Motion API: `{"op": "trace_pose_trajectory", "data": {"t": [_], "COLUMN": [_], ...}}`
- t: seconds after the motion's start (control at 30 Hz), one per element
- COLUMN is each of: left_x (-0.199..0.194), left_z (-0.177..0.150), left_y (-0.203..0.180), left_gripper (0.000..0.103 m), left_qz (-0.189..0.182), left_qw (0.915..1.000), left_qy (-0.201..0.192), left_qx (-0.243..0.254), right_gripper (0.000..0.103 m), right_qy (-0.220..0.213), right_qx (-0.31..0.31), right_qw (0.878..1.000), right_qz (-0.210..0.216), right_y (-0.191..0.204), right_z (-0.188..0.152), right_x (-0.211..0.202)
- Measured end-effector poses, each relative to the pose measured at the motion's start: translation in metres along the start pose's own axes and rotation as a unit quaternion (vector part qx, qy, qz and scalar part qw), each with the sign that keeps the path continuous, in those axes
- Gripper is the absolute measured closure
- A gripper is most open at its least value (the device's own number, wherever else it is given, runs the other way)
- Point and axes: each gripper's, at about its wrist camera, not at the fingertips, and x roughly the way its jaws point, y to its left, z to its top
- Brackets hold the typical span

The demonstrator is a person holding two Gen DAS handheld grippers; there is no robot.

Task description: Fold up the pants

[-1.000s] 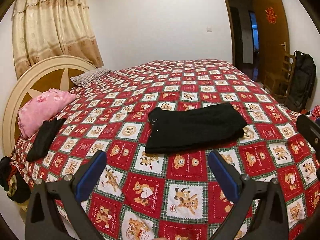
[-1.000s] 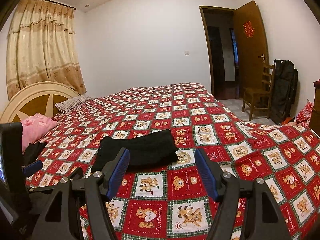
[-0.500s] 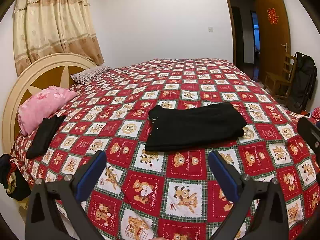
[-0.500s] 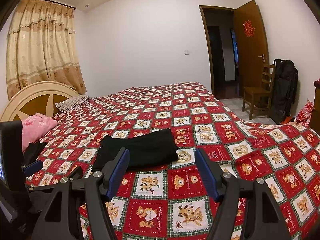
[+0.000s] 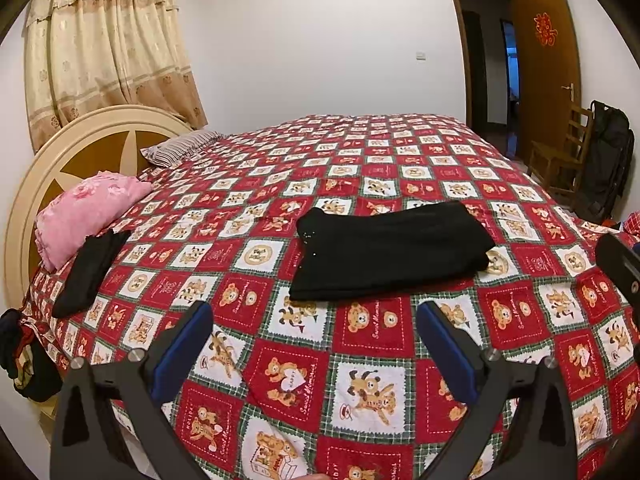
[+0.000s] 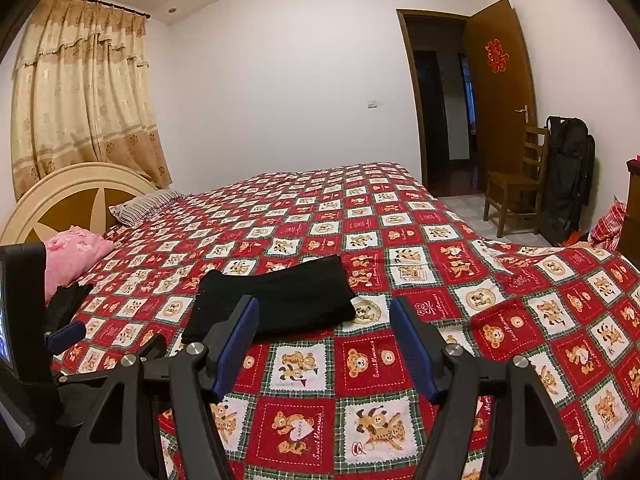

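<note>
left gripper (image 5: 314, 332) and right gripper (image 6: 324, 330) were seen released, nothing grasped | pants (image 5: 390, 250) were found just beyond, mid-quilt (image 5: 360, 360), black, soft, already folded into a flat rectangle | task was judged practically done, perhaps one tidy-up left | pink pillow (image 5: 86, 214) and cream headboard (image 5: 80, 136) were noted farther off

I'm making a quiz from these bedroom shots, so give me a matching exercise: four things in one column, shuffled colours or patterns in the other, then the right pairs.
Things:
1. folded pants
2. pillow by the headboard
3. far pillow
4. chair

Descriptions:
A. striped
B. brown wood
C. black
D. pink

Pairs: 1-C, 2-D, 3-A, 4-B
</note>
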Motion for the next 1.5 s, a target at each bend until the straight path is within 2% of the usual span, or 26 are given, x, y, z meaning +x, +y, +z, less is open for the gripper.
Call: {"op": "trace_pose_trajectory", "data": {"t": [1.2, 1.5], "left_x": [0.0007, 0.0008], "left_z": [-0.0010, 0.0005], "left_y": [-0.0007, -0.0003], "left_gripper": [0.000, 0.000], "left_qz": [0.003, -0.007], "left_qw": [1.0000, 1.0000], "left_qy": [-0.005, -0.006], "left_qx": [0.006, 0.000], "right_gripper": [0.034, 0.034], "right_qy": [-0.003, -0.002], "right_qx": [0.003, 0.003], "right_qw": [1.000, 1.000], "right_qz": [-0.004, -0.004], "right_y": [-0.0027, -0.0022], "right_z": [-0.0033, -0.0035], "right_x": [0.0020, 0.0021]}}
